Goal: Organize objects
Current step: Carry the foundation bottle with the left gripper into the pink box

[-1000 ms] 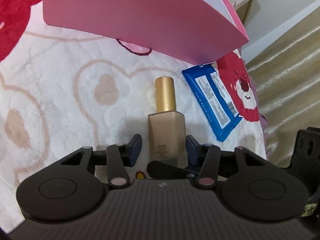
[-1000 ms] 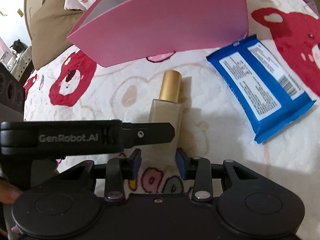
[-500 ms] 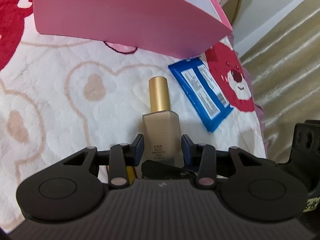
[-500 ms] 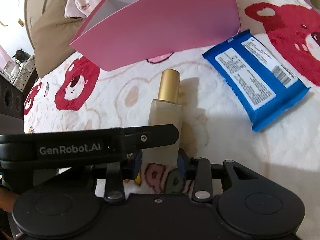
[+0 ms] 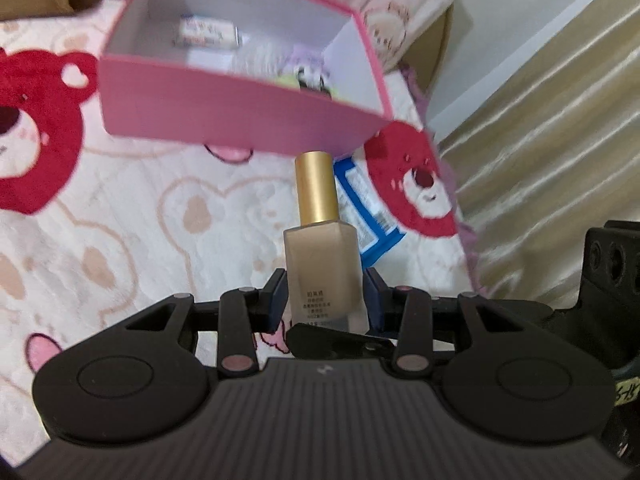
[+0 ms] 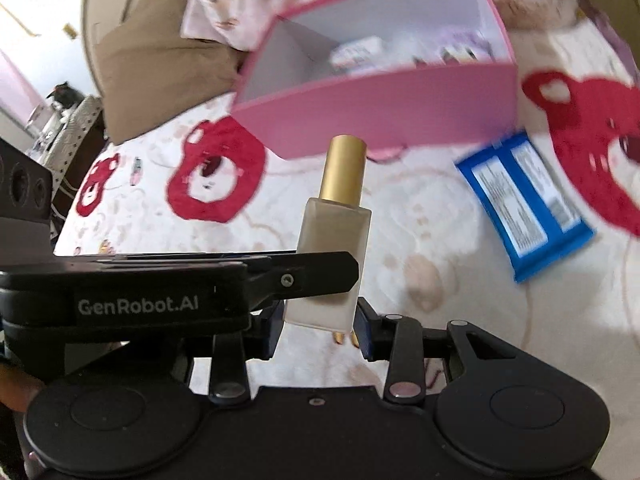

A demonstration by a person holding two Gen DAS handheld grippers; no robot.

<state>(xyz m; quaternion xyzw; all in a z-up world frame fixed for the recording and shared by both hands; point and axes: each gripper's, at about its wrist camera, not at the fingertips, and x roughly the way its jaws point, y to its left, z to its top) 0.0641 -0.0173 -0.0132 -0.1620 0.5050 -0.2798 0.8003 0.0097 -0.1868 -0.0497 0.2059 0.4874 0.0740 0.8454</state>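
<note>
Both grippers angled steeply down over the bed (image 5: 132, 240), meeting on one foundation bottle (image 5: 322, 264). Left gripper (image 5: 325, 298): jaws clenched on the bottle's lower body, pads pressing both sides. Right gripper (image 6: 319, 326): jaws also closed against the bottle's base from the other angle; in its view the left gripper's finger crosses in front of the bottle body. Bottle upright-ish, slightly tilted, gold cap (image 6: 345, 170) pointing away toward the pink box (image 5: 240, 114), and it sits clear above the bedspread. Pink box open on top, small items inside, blurred, can't identify. Blue wipes packet (image 6: 524, 204) lies flat on the bed, right of the bottle, near the box corner. A bit of the person's hand (image 6: 14, 386) shows at the right view's left edge.
</note>
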